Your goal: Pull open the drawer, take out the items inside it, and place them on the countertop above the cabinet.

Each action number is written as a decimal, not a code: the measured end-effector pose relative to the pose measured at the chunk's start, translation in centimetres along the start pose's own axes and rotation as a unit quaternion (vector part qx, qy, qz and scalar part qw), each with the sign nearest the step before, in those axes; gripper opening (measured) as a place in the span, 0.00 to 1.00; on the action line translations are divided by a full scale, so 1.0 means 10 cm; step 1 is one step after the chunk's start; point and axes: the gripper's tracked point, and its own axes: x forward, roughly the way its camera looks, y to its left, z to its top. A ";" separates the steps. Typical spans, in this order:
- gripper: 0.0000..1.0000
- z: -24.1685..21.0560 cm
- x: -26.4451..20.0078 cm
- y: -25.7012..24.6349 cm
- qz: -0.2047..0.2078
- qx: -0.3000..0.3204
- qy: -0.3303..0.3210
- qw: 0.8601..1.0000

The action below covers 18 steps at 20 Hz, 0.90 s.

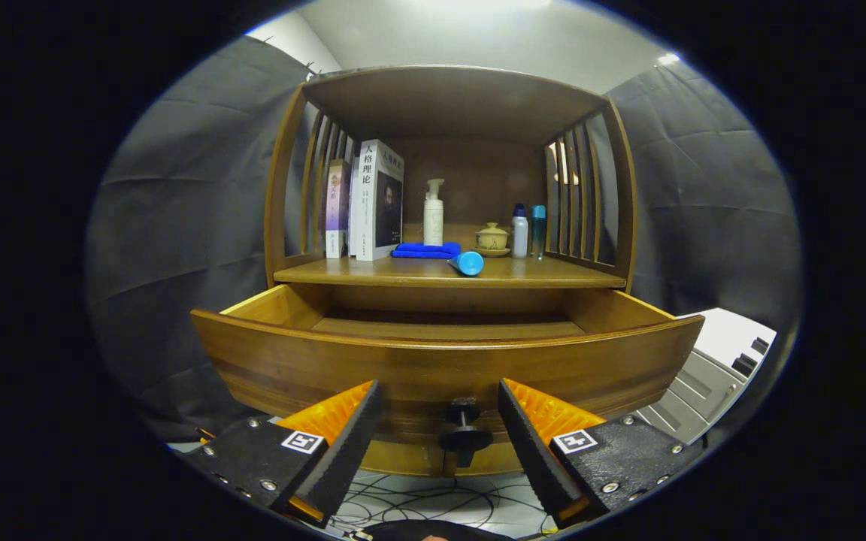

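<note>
Tongs (440, 421) with orange-and-black fingers are spread wide, gripping nothing. The small dark round knob (464, 434) on the front of the drawer sits between the two fingers, touching neither. Left finger (343, 443) and right finger (534, 443) flank it, with clear gaps on both sides.

The brown wooden drawer (444, 361) of the cabinet is pulled out, its curved front panel just ahead of the fingertips. The visible part of the drawer floor is bare wood; the near part, behind the front panel, is hidden, so contents there cannot be told.

Above the drawer is the wooden bench (440, 274), under a slatted-sided wooden hutch (448, 98). On the bench: a bright blue cylinder-shaped item (467, 263) lies on its side near the front edge, about centre. Behind it, a folded blue cloth (425, 249) lies flat. Behind the cloth, a white pump bottle (433, 213) stands upright. Toward the left, upright books (365, 201), one white-covered, one purple. Toward the right, a small tan lidded teacup on a saucer (492, 239), then a white bottle with a dark cap (519, 231) and a teal bottle (537, 231), both upright, side by side.

Below the drawer, cables (433, 500) lie on a pale floor.
</note>
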 end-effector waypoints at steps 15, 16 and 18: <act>0.95 0.09 0.42 0.03 -0.001 -0.008 0.000 1.000; 0.95 0.10 0.45 0.03 -0.001 -0.007 -0.002 1.000; 0.95 0.11 0.51 0.03 -0.001 -0.009 -0.002 1.000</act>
